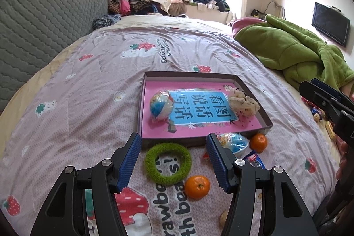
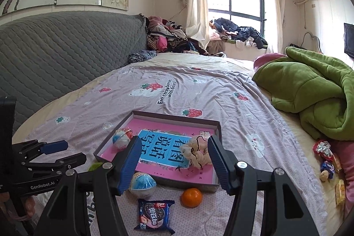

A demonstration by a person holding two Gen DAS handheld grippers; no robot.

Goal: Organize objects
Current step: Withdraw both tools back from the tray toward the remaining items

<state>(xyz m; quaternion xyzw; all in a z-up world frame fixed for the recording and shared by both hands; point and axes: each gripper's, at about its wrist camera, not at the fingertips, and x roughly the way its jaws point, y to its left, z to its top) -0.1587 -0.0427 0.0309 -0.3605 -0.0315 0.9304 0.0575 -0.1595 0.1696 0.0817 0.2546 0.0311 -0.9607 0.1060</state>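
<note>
Left gripper (image 1: 173,164): fingers spread wide, empty, over the green ring (image 1: 167,164) on the bed (image 1: 88,81).
Right gripper (image 2: 174,164): fingers spread wide, holding nothing.
Box (image 1: 142,101): at 12 o'clock from the ring; holds a wrapped ball (image 1: 161,106) and scrunchie (image 1: 243,104).
Tangerine (image 1: 197,187): at 4 o'clock from the ring.
Cookie packet (image 2: 154,215): on the bed, before the box.
</note>
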